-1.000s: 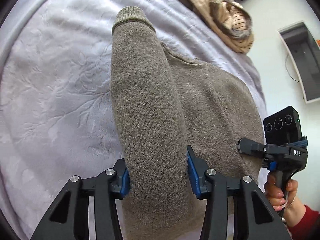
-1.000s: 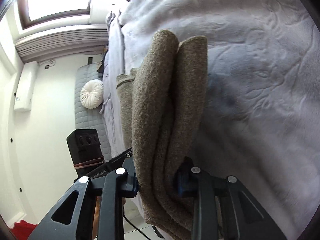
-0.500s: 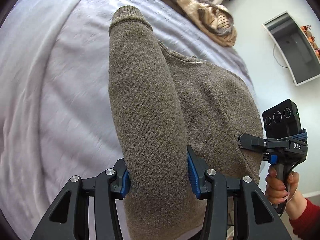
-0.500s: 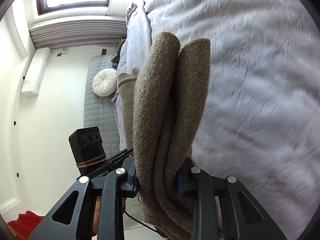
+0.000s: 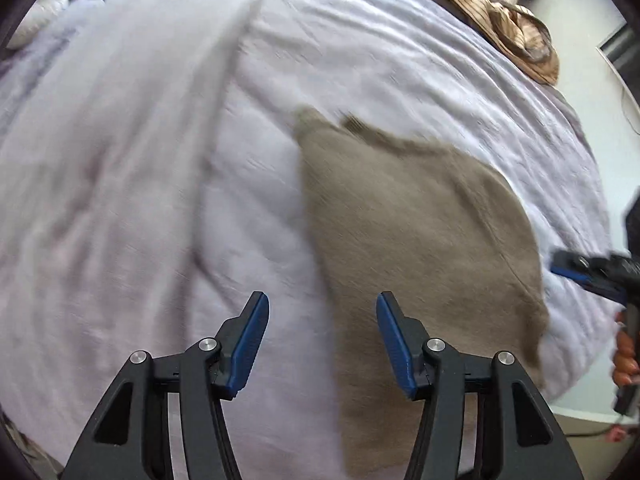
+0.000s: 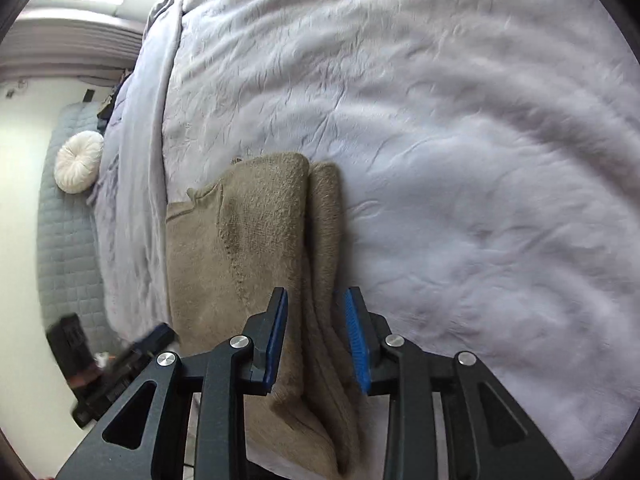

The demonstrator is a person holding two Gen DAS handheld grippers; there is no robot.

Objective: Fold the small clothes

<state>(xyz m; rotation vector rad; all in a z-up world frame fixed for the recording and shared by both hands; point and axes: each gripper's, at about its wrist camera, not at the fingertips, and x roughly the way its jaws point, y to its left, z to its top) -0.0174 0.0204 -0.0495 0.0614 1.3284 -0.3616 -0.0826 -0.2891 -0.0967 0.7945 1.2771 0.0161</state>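
blurred brown sweater (image 5: pixel 420 248) on bedspread (image 5: pixel 140 160), lower edge cut off

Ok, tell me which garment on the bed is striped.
The crumpled tan one at the far corner of the bed; the brown sweater lying flat is plain knit.

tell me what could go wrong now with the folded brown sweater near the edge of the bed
1. The sweater lies at the bed's edge, its near end seeming to hang over, so it may slide off the grey bedspread.
2. A fold sits between the right gripper jaws, which have just been opening; pulling back could drag the fold apart.
3. The left gripper, jaws just opened and empty, could snag the sweater's side.
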